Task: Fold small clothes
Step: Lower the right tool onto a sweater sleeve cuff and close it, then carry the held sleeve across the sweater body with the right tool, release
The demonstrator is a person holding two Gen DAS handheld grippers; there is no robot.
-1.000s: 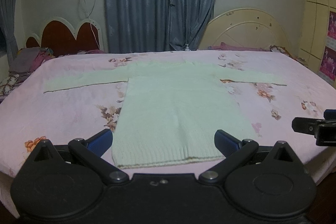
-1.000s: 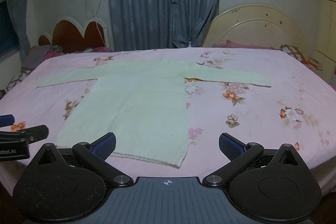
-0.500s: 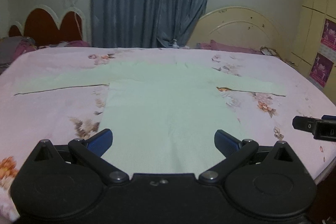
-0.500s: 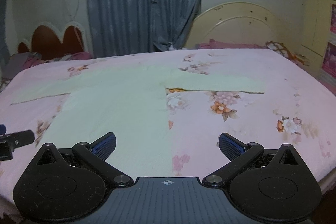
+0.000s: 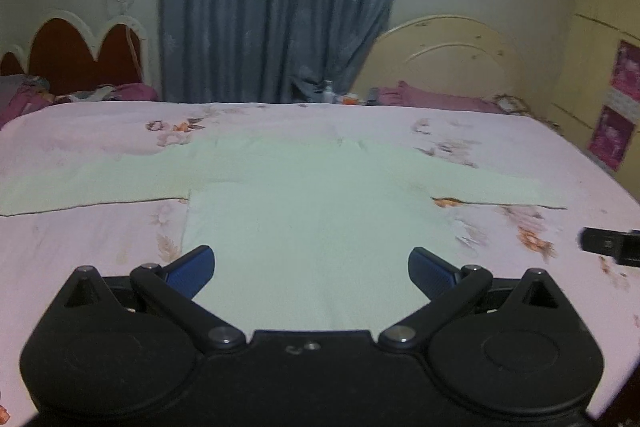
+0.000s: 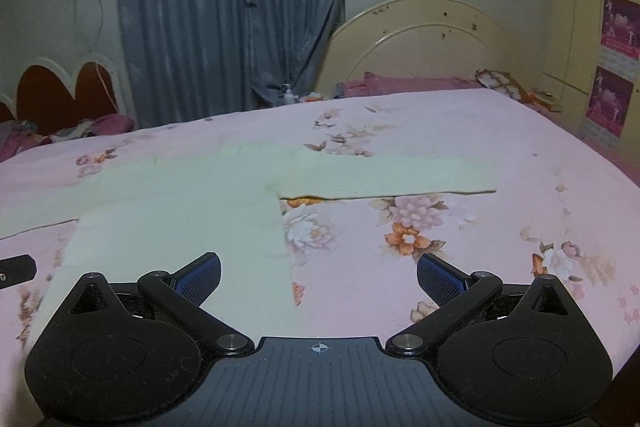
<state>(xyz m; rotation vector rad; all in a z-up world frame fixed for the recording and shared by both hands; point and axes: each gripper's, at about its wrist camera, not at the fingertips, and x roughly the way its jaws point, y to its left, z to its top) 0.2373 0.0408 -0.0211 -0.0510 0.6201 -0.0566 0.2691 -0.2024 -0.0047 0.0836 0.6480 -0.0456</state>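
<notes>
A pale green knitted sweater (image 5: pixel 312 211) lies flat on the pink floral bedsheet (image 5: pixel 80 235), both sleeves spread out sideways. My left gripper (image 5: pixel 311 267) hovers open over the sweater's lower body, nothing between its blue pads. In the right wrist view the sweater (image 6: pixel 180 223) fills the left half, and its right sleeve (image 6: pixel 392 177) reaches across the middle. My right gripper (image 6: pixel 318 273) is open above the sweater's right side edge and holds nothing. Each gripper's tip shows at the edge of the other view.
The bed's far edge meets a cream headboard (image 5: pixel 452 55) and a red scalloped headboard (image 5: pixel 76 55), with grey-blue curtains (image 5: pixel 276 7) between them. Crumpled clothes (image 5: pixel 24 95) lie at the far left. The bed's right edge (image 6: pixel 616 163) drops beside a yellow wardrobe.
Both grippers have moved forward over the bed, so the sweater's hem has passed under them and out of sight. Both stayed open.
</notes>
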